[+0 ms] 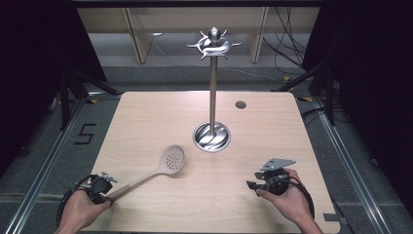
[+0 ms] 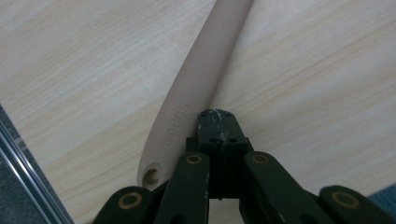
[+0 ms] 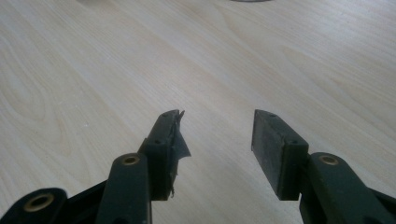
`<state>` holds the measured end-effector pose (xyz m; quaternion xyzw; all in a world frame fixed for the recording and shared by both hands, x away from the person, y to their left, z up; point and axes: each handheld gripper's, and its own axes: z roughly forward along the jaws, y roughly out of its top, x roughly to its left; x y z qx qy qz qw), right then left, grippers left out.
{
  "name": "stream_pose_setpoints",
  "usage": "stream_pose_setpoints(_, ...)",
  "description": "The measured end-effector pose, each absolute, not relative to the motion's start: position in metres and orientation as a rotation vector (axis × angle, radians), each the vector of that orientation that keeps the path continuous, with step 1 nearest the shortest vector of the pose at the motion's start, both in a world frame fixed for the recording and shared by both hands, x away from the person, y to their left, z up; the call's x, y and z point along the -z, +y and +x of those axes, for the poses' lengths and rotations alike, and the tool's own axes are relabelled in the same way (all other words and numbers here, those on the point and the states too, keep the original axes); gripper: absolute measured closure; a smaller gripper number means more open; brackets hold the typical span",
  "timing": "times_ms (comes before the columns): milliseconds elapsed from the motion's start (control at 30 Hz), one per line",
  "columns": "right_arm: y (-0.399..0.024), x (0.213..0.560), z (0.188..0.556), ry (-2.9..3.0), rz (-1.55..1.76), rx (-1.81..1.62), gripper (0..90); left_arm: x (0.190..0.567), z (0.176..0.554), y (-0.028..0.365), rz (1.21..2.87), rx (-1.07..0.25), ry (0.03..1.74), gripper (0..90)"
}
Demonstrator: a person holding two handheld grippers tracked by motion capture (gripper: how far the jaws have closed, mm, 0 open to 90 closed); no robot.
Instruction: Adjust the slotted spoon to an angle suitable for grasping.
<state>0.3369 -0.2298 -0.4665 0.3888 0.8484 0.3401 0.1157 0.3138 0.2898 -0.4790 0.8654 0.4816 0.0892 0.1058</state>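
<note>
On the table (image 1: 146,107), left gripper (image 2: 217,122) pinched the skimmer (image 1: 165,163) by its handle end.
Right gripper (image 3: 217,128) rested spread, empty; utensil stand (image 1: 213,87) likely awaited the skimmer.

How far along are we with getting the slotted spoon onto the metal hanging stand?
Early stage, and the goal is my guess. Done: the left gripper looks shut on the handle end of the beige perforated skimmer spoon, whose head lies on the light wooden table. In hand: lifting it. Left: hanging it on the tall steel hook stand, whose hooks hold nothing. The right gripper is open, idle.
</note>
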Motion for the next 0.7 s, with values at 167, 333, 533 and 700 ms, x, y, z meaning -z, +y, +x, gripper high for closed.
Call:
stream_pose_setpoints(167, -0.230, 0.466, 0.337, 2.487, 1.139, -0.996, 52.6, 0.478, 0.323, 0.293, 2.550, -0.279, 1.459, 89.6)
stream_pose_setpoints(333, -0.230, 0.467, 0.337, 2.488, 1.139, -0.999, 52.5, 0.479, 0.332, 0.299, 2.550, -0.295, 1.460, 89.6)
stream_pose_setpoints(533, -0.229, 0.466, 0.337, 2.498, 1.138, -0.988, 52.4, 0.479, 0.342, 0.304, 2.524, -0.303, 1.510, 89.6)
stream_pose_setpoints(700, -0.228, 0.468, 0.336, 2.483, 1.163, -1.014, 52.3, 0.480, 0.351, 0.303, 2.450, -0.309, 1.629, 89.6)
